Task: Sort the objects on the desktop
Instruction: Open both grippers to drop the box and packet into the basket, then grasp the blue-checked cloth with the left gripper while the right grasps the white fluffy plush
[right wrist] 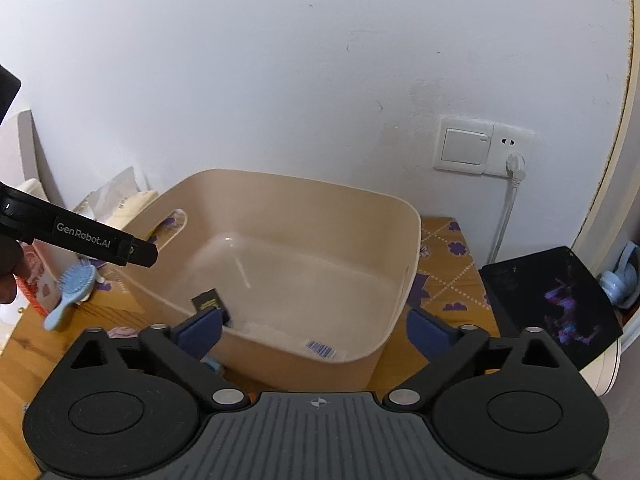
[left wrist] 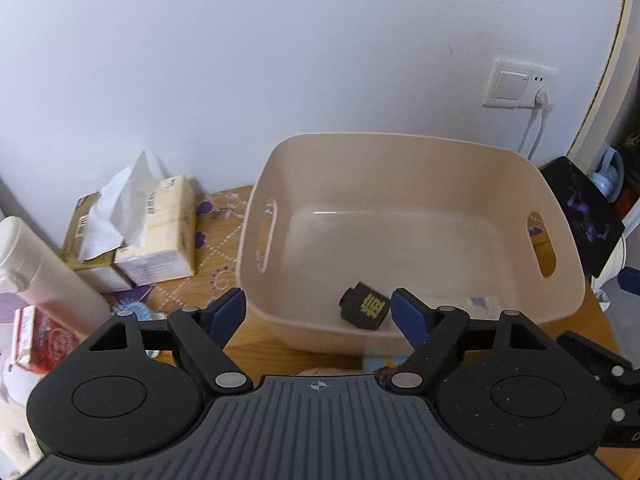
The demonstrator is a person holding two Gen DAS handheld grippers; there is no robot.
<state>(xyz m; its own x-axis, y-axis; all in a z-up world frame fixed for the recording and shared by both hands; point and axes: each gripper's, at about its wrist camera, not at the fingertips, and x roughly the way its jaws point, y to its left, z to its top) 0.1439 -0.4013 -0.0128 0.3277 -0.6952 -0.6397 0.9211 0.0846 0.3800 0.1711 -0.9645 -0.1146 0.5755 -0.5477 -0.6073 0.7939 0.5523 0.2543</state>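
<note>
A wooden desk top [left wrist: 256,344] with a purple flower print pattern sits against a plain white wall [left wrist: 280,60], where a white switch and socket plate [left wrist: 518,86] carries a plugged-in white cable. Centre stage is the beige plastic storage bin with cut-out handles [left wrist: 400,184], standing toward the back edge of the desk, close to the wall. Down in its near left corner lies the small black box with gold lettering [left wrist: 365,311], resting tilted on the bin floor, and beside it along the near wall lies a pale flat item with a barcode label, too blurred to identify. The left gripper [left wrist: 318,312] hovers over the bin's near rim, its blue-padded jaws spread wide with nothing between them. The right gripper [right wrist: 314,330] hangs over the same near rim, jaws spread just as wide and also empty. The left wrist view alone shows the left end of the desk: an open pack of white tissues [left wrist: 156,232], a tall cream-coloured cylindrical bottle [left wrist: 44,268] and a red and white packet [left wrist: 38,340]. The right wrist view alone gives the light blue plastic hairbrush [right wrist: 71,292] in full, lying on the desk left of the bin, the left gripper's black arm and a hand at the left edge. Both views catch a black card with a purple figure [right wrist: 556,300] propped at the desk's right edge.
</note>
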